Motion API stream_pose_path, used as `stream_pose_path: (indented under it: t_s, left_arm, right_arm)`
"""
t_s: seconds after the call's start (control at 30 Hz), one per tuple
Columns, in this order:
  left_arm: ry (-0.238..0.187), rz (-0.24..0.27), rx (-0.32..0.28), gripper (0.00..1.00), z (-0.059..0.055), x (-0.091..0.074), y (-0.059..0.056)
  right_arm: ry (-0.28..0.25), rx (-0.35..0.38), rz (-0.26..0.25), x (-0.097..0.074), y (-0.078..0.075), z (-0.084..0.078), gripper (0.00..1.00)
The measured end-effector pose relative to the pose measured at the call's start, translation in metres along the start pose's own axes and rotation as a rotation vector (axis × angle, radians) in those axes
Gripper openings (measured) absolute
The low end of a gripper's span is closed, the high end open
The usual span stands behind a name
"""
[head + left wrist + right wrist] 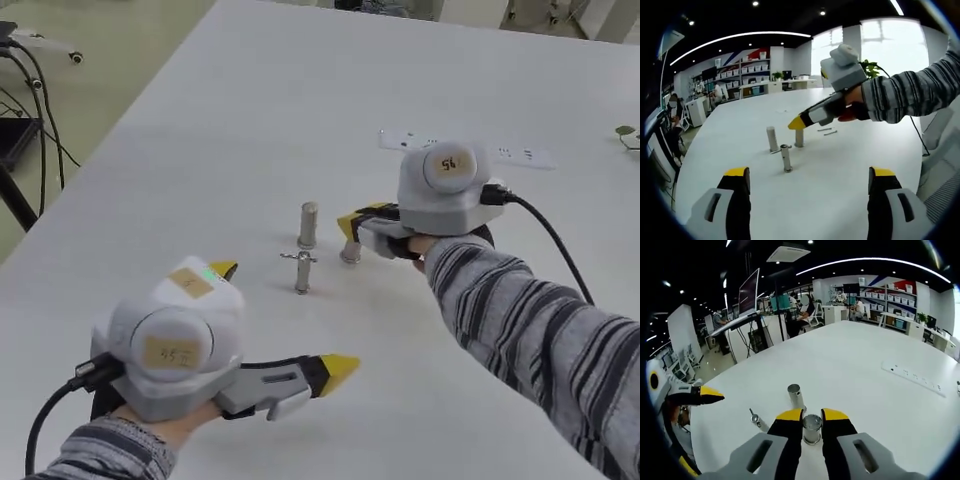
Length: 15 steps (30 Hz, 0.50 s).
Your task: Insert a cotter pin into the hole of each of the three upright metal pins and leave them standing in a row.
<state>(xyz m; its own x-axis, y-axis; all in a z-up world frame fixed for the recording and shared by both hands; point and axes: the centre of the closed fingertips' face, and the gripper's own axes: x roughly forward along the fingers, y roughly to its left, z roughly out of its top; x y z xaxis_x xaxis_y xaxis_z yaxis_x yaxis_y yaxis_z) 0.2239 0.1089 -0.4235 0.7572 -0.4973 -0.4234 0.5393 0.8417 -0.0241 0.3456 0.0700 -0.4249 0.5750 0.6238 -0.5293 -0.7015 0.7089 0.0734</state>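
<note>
Three short upright metal pins stand close together on the white table [300, 110]. The far pin [308, 225] [772, 138] [795, 396] is bare. The near pin [302, 272] [785, 157] has a cotter pin [297, 257] crosswise through its top. My right gripper [350, 232] [812, 416] is shut on the third pin [350, 253] [812, 428], its yellow-tipped jaws pressed on both sides. My left gripper [280, 320] [810, 172] hangs open near the table's front, short of the pins, with nothing between its jaws. Two loose cotter pins [827, 131] lie beyond the row.
A white power strip [465, 148] [912, 375] lies on the table behind the right gripper. A green leaf [628, 133] shows at the right edge. Cables and a stand [20, 130] are off the table's left side. Desks, shelves and people fill the room behind.
</note>
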Motion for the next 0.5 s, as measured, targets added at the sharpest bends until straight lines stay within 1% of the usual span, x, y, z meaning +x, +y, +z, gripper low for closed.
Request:
stream_pose_path:
  t_s: [0.17,0.23,0.33,0.4,0.5]
  left_arm:
    - [-0.003,-0.004,0.000,0.99,0.001,-0.001,-0.001]
    - [0.005,0.000,-0.006,0.99,0.000,-0.001,0.000]
    - [0.017,0.007,-0.007,0.99,-0.002,-0.001,0.002]
    - [0.022,0.013,-0.001,0.99,-0.002,-0.001,0.003]
    - [0.008,0.015,-0.005,0.99,0.001,-0.001,0.003]
  right_arm:
    - [0.011,-0.019,0.007,-0.017,0.008,-0.010,0.09]
    - [0.019,-0.017,0.010,-0.018,0.004,-0.013,0.09]
    - [0.037,-0.014,0.022,-0.029,0.012,-0.024,0.09]
    - [0.040,-0.015,0.030,-0.036,0.018,-0.030,0.09]
    - [0.047,-0.042,0.040,-0.045,0.026,-0.036,0.09]
